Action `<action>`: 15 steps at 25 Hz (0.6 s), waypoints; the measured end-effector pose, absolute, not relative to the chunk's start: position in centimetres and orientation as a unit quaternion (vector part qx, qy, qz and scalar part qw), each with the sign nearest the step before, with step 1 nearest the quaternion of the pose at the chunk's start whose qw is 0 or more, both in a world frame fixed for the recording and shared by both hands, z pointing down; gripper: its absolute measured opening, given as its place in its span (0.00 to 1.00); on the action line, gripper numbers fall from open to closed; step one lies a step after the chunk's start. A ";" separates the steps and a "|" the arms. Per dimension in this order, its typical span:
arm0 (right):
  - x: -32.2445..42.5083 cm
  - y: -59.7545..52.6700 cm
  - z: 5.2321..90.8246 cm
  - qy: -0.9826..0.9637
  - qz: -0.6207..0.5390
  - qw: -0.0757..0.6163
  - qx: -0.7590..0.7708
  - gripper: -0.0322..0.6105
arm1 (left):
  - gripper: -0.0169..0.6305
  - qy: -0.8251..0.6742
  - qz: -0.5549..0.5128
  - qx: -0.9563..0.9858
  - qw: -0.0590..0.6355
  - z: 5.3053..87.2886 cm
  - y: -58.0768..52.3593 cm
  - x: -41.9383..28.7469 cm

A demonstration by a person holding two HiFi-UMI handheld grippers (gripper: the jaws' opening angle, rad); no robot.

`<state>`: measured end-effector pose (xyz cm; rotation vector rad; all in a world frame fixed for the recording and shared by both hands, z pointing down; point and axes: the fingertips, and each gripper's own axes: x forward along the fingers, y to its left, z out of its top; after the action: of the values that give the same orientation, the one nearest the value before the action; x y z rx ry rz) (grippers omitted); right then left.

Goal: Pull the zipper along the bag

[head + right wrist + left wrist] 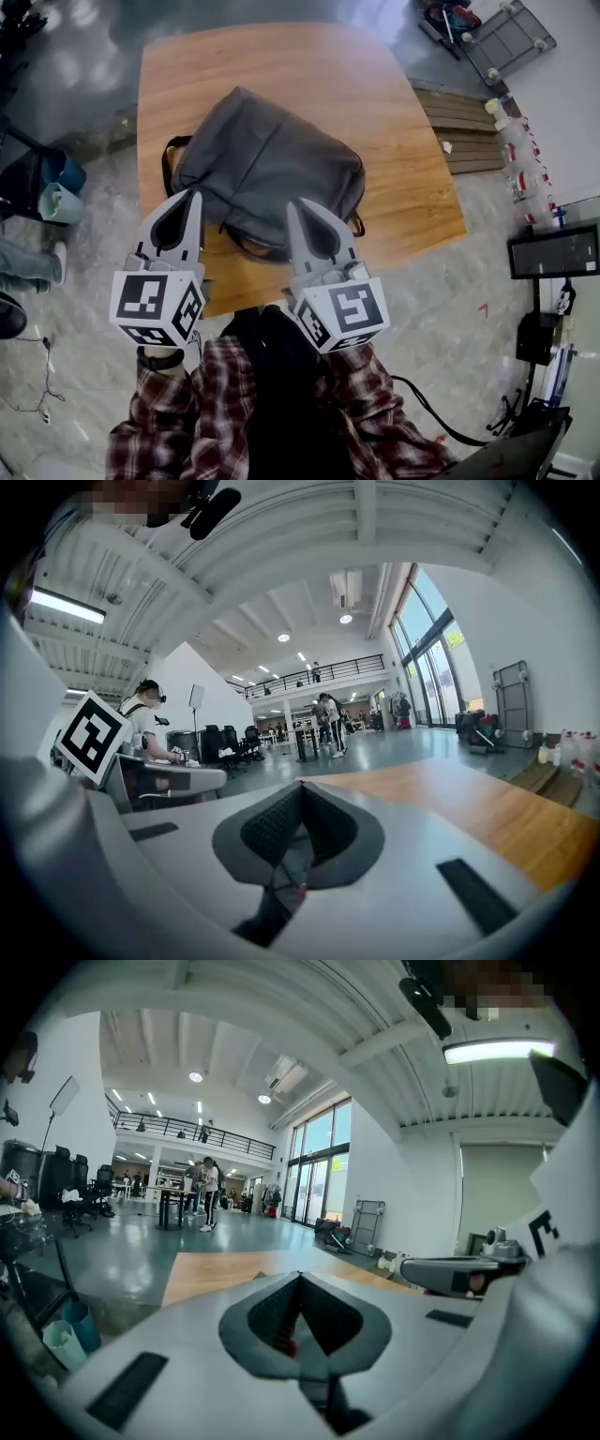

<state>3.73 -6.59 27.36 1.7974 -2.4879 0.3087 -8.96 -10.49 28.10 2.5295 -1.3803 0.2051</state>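
Grey bag (267,164) flat on the wooden bench (412,150), toward the near edge, one dark strap looping out at its left side and another along the near side. Left claw (194,195) and right claw (292,203) both raised in front of the chest, side by side and apart from each other, tips pointing forward over the near part of the bag but seemingly above it, not touching. Seen from its own camera, left claw fully closed, jaws meeting at the tip with nothing between them; same for the right claw, pinched together on nothing. Beyond the tips in both gripper views only bare bench top and the hall, no bag cloth, so probably held high and level rather than aimed down. Zipper not to be made out from the head view: no slider or pull distinguishable on the grey cloth, and impossible to say whether open or shut. Judged from that, task not yet begun: nothing gripped, bag untouched. Left to do: lowering to the bag, finding the pull, opening one claw and closing it on the tab, likely steadying the cloth with the other, then drawing the slider along the track.
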 end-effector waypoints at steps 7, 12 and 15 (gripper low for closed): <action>-0.1 -8.6 37.4 -0.799 0.228 0.090 0.549 0.06 | 0.04 -0.430 0.154 0.876 0.156 35.7 -13.2 -8.0; -5.9 -7.4 47.6 -0.774 0.365 0.143 0.497 0.06 | 0.04 -0.371 0.205 0.888 0.178 42.7 -15.9 -7.3; -8.3 -7.4 50.8 -0.763 0.394 0.165 0.486 0.10 | 0.04 -0.330 0.210 0.898 0.202 45.4 -16.9 -6.7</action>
<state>-8.27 -7.38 50.82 1.3838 -2.1725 1.1211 -6.71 -16.92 45.38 2.5084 -0.9202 0.5863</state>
